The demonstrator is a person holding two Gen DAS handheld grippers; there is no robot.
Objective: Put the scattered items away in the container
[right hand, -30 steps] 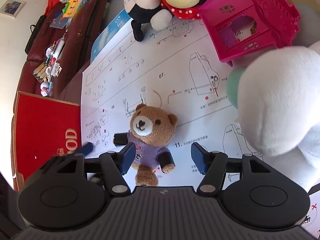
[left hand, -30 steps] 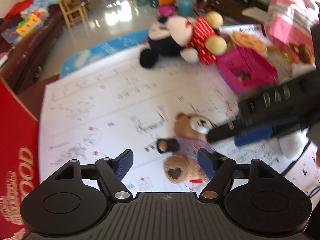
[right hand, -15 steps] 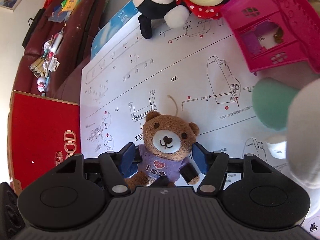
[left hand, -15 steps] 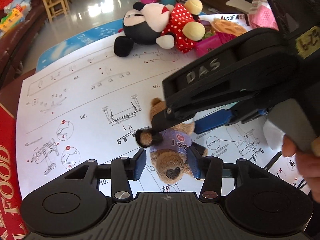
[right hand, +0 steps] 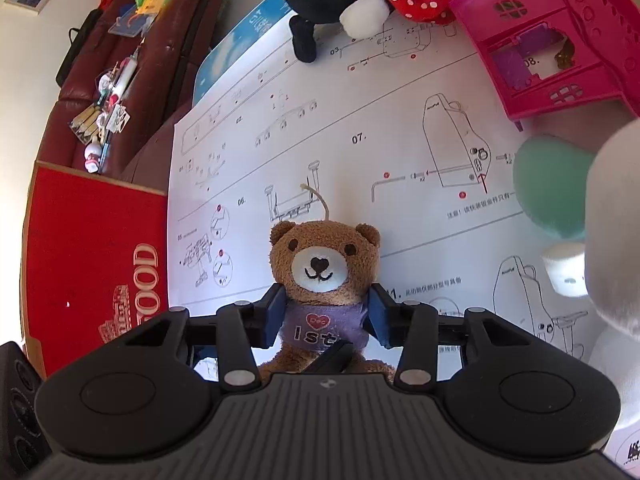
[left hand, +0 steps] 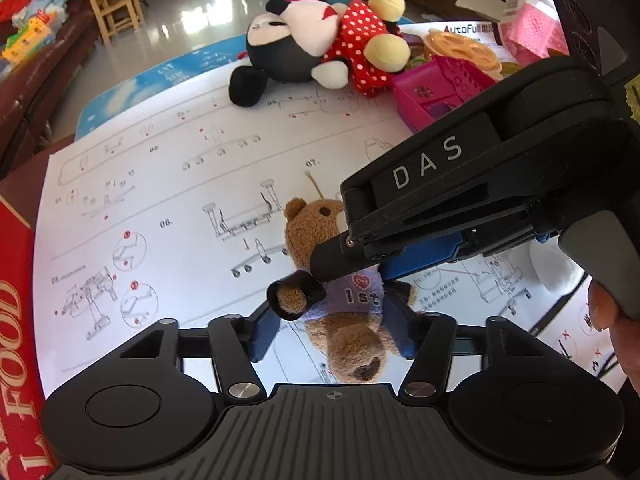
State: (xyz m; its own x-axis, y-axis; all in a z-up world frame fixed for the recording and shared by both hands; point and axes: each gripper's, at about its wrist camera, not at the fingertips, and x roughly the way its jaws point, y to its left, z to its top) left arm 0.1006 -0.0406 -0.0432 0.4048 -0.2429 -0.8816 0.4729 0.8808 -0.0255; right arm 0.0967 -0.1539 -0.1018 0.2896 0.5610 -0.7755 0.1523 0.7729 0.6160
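Both grippers crowd small brown plush bear in purple shirt (right hand: 324, 280), lower centre.

Right gripper (right hand: 326, 318): fingers closing, pads flank shirt, contact uncertain.

Left gripper (left hand: 332, 338): fingers opening around bear's legs, not pinching.

Risk: fingers collide, or soft bear slips.

Plush, plastic and paper on a printed sheet

The teddy bear (right hand: 324, 264) is nubby brown plush with a soft purple knit shirt, lying on a large sheet of matt white paper (left hand: 168, 184) printed with line drawings. The right gripper (right hand: 325, 316) is matt black plastic with ribbed housing, bright metal screw heads and blue textured pads (right hand: 276, 316); the left gripper (left hand: 332, 334) looks the same. Near the sheet's far edge, the mouse toy (left hand: 320, 48) is smooth plush with a dotted red cloth dress. The pink toy house (right hand: 560, 40) is glossy moulded plastic. The red box (right hand: 96, 272) at the left edge is matt cardboard. The sofa (right hand: 132, 80) looks like shiny dark leather.
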